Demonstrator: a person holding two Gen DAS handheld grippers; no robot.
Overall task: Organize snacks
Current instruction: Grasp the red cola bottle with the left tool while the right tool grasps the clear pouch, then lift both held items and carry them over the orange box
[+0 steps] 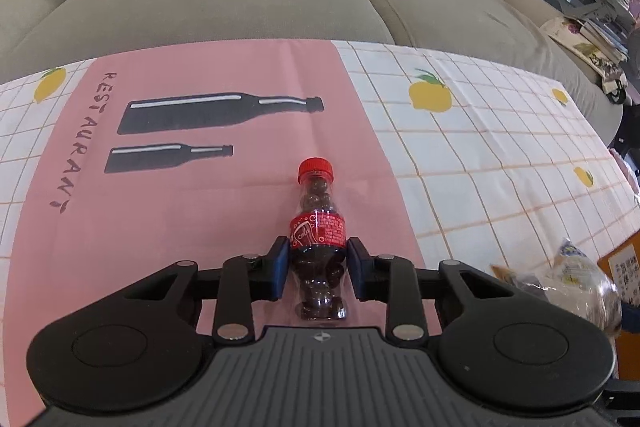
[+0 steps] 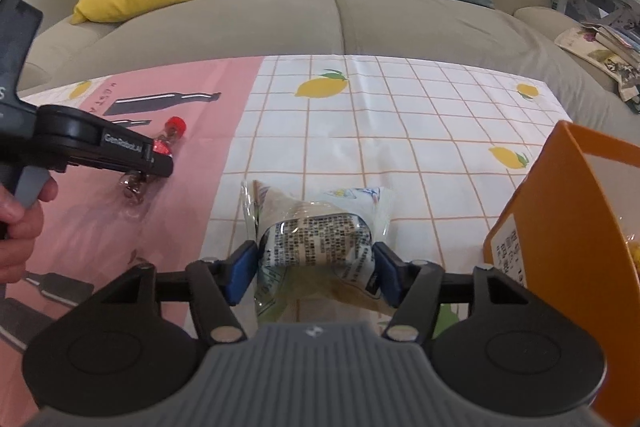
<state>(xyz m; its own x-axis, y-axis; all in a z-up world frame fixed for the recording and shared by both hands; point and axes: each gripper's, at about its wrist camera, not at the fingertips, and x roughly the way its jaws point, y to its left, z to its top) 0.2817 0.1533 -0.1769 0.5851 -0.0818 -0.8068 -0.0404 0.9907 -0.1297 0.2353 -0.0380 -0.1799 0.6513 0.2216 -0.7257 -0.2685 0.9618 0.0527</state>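
Left wrist view: left tool [image 1: 318,269] straddles a small clear plastic bottle of dark candy balls [image 1: 319,243] lying on the pink worktop cloth [image 1: 160,235], pads just beside its waist; rigid, slick, grab below the label; right tool [image 2: 316,273] pinches a crinkly clear snack packet [image 2: 320,239], light, squashy; orange box [image 2: 568,227] contents mostly cut off.
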